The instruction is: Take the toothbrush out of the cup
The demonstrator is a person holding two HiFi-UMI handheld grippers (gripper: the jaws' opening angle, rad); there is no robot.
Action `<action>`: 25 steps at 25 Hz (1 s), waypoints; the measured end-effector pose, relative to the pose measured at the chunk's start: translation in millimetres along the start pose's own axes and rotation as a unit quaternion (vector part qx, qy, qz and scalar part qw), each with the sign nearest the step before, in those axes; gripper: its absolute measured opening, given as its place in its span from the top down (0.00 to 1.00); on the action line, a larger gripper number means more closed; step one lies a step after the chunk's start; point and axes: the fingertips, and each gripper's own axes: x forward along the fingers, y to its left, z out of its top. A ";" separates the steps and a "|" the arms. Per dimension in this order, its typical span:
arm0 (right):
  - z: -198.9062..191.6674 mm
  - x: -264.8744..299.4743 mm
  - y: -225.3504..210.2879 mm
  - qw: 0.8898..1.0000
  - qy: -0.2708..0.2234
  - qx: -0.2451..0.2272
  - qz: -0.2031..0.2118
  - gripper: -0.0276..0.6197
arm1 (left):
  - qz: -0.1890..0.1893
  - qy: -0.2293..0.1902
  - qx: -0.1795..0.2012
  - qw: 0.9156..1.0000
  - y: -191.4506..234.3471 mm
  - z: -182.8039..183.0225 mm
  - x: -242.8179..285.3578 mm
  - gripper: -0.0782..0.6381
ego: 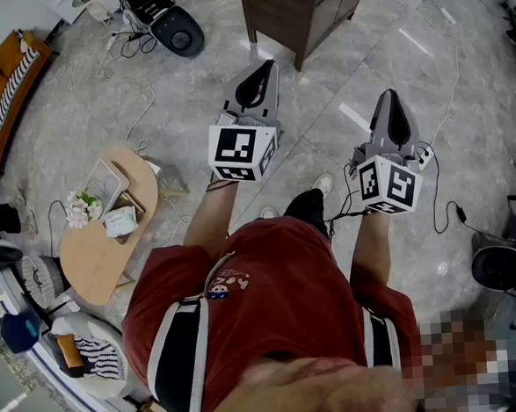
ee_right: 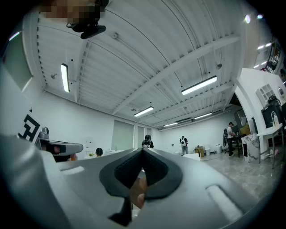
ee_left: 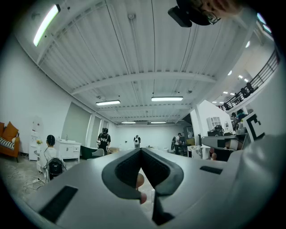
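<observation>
Getting ready seems to be the step now: the small round surface (ego: 92, 256) with flowers (ego: 80, 209) sits on the left, well apart from the person (ego: 273, 288), and I cannot make out a cup or toothbrush there. The left hand-held gripper (ego: 266, 72) and the right hand-held gripper (ego: 391, 103) point out over the floor (ego: 329, 90), closed tight, holding nothing. Next, I think, they must go to the surface and open.

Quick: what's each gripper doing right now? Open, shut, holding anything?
Left grey two-jaw gripper: closed, jaws together, holding nothing.
Right grey two-jaw gripper: closed, jaws together, holding nothing.
</observation>
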 end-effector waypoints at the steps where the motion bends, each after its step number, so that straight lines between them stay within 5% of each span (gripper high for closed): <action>1: -0.2 2.3 -1.7 1.000 0.000 0.000 0.001 0.94 | 0.001 0.000 0.002 1.000 -0.8 0.1 2.4 0.88; 13: -18.9 27.3 -36.1 1.000 0.016 0.012 -0.011 0.94 | -0.014 0.020 0.009 1.000 -19.1 -18.5 47.1 0.88; 25: -49.5 81.7 -131.6 0.998 0.038 0.031 -0.027 0.94 | -0.036 0.035 0.003 0.999 -64.4 -42.4 155.2 0.88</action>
